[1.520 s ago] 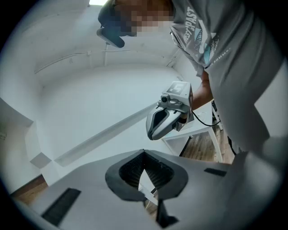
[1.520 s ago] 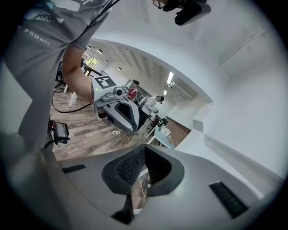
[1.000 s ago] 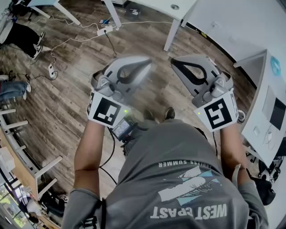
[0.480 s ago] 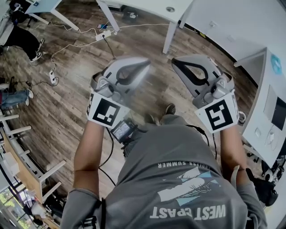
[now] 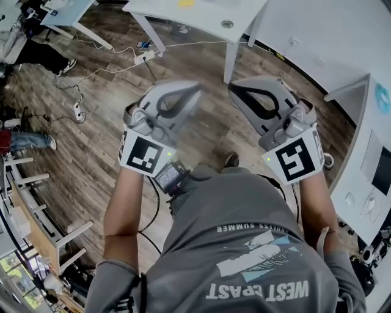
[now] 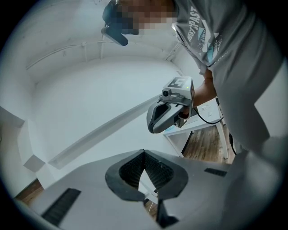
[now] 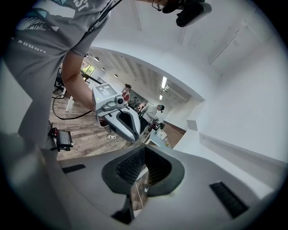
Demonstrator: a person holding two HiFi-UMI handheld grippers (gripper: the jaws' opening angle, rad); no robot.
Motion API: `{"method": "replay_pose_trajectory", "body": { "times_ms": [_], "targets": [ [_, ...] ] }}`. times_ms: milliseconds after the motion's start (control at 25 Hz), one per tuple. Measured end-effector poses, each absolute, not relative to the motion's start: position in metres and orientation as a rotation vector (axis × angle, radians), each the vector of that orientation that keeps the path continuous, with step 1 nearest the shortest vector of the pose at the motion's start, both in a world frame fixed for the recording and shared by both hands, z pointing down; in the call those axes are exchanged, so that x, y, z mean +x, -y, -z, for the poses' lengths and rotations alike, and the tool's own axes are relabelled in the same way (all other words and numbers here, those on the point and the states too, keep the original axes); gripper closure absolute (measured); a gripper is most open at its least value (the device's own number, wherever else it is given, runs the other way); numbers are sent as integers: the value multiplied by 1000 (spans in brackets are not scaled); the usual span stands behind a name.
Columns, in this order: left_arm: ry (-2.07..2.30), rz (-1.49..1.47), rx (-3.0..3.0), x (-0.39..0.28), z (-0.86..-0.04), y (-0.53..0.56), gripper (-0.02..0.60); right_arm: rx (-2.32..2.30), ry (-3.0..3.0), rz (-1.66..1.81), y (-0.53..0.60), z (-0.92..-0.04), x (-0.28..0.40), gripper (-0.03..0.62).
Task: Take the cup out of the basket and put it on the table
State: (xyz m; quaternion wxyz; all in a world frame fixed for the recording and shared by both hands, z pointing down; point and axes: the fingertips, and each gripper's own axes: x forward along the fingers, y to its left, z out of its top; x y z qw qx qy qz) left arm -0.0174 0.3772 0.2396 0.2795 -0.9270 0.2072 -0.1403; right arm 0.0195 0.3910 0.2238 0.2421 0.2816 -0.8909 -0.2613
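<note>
Both grippers are held out in front of the body, side by side and apart, over a wooden floor (image 5: 79, 159). Left gripper (image 6: 144, 155): jaws closed tip to tip, nothing between the pads. Right gripper (image 7: 144, 152): the same, jaws together and empty. The cup and basket appear in no view, so where they are cannot be told from here. The head view shows only floor, loose cables with a power strip (image 5: 79, 110), a white table (image 5: 201, 11) at the top edge and a white desk (image 5: 366, 147) at the right. Judgement: the task has not started, and the step in hand is finding and approaching the basket. To do it well, bring the basket into the head view first, then pick the gripper on the nearer side. Open that gripper's jaws wide before it goes over the rim, not inside the basket. Come down on the cup from above, or take it by its wall with the pads square to it. The spare gripper could steady the basket so it does not lift with the cup. The cables on the floor are a trip risk along the way.
</note>
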Motion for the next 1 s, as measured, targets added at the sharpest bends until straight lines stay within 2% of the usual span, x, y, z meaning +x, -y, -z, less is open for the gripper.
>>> {"method": "replay_pose_trajectory", "body": {
  "times_ms": [1000],
  "targets": [
    [-411, 280, -2538, -51, -250, -226, 574, 877, 2334, 637, -243, -235, -18, 583]
  ]
}}
